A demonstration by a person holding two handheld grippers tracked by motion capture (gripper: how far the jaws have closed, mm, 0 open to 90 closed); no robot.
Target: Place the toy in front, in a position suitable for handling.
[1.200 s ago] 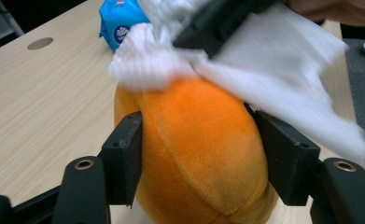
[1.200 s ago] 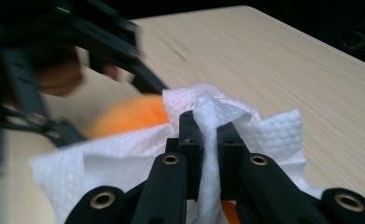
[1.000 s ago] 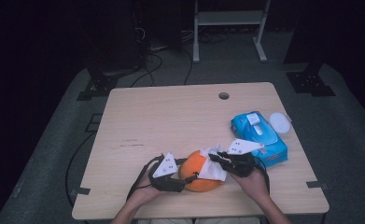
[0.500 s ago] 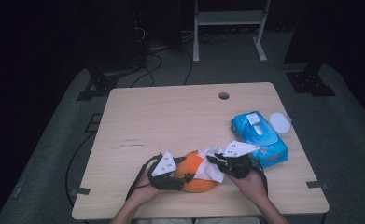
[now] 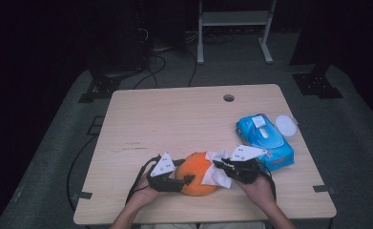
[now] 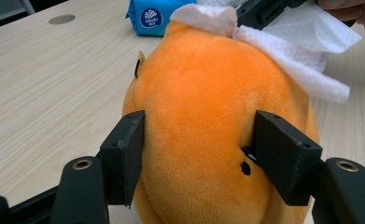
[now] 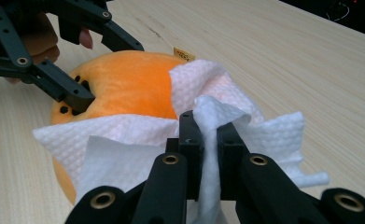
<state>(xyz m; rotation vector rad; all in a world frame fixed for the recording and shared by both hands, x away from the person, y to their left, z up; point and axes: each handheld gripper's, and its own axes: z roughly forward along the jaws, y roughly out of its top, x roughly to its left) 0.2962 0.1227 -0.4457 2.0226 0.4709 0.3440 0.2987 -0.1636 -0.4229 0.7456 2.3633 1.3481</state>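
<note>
The counter point(image 5: 174, 119) is a pale wood top, and the work sits at its near edge, right in front of the person. An orange plush toy point(image 5: 199, 172), round and pumpkin-like, rests there, with a blue pack of wet wipes point(image 5: 265, 140) just beyond it to the right and a small white lid point(image 5: 286, 125) beside the far end of the pack.

The plush toy looks light and very soft; I'd judge it will dent rather than resist, and its fleecy cover should give plenty of friction, so it won't slip but may roll if pushed from one side only. Its broad flanks are the sensible place to take hold, low and across the middle.

That is where the left hand-held gripper point(image 6: 196, 154) sits. Its jaws have just been closing, and in the left gripper view both pads press into the toy's sides, so it is grasping the plush toy and steadying it. The left forearm comes in from the near edge, the hand lying low and roughly level with the toy.

The right hand-held gripper point(image 7: 209, 140) is clenched on a white tissue point(image 7: 124, 140), thin, limp and easily torn, pinched at a bunched fold. The sheet drapes over the toy's upper right side, touching it. The right hand sits just right of the toy, its jaws aimed across at it.
</note>
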